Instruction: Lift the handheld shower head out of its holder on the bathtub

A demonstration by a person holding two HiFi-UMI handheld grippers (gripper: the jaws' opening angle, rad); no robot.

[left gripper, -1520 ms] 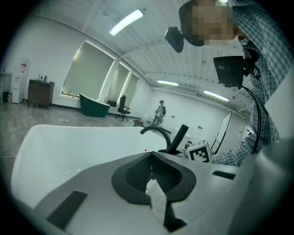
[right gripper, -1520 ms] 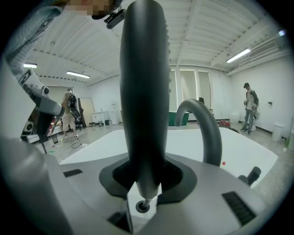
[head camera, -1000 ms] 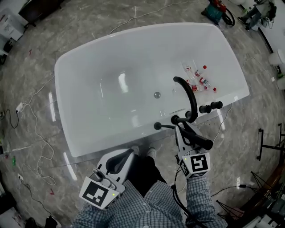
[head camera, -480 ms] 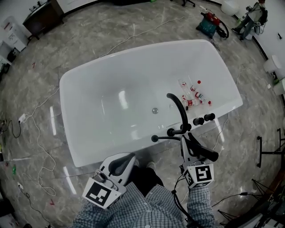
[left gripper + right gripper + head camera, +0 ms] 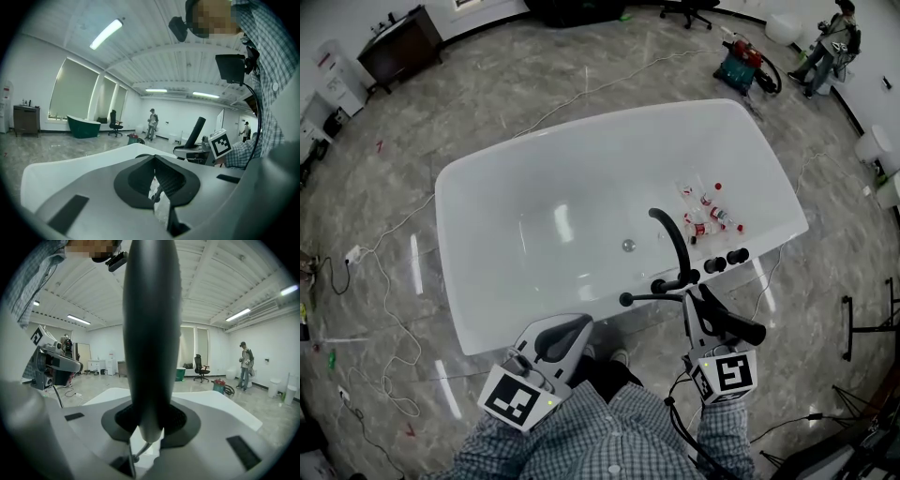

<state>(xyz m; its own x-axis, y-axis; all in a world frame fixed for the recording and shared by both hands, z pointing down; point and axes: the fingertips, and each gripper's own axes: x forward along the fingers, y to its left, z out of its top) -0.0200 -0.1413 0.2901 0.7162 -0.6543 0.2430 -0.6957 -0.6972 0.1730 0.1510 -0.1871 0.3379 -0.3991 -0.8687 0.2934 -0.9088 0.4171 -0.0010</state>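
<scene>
My right claw is clenched on the black shower head. In the head view the shower head sits at five o'clock, outside the near rim of the bathtub and just beside the curved black faucet. In the right gripper view the frame cuts off its upper end, and only a short piece of hose shows below my pads. I cannot make out the holder. My left claw hangs at six o'clock, its jaws together on nothing, and little reads through the slit between them. Small bottles lie inside the tub, at two o'clock from the drain. Cables trail over the floor at nine o'clock. A person stands far off at one o'clock.
</scene>
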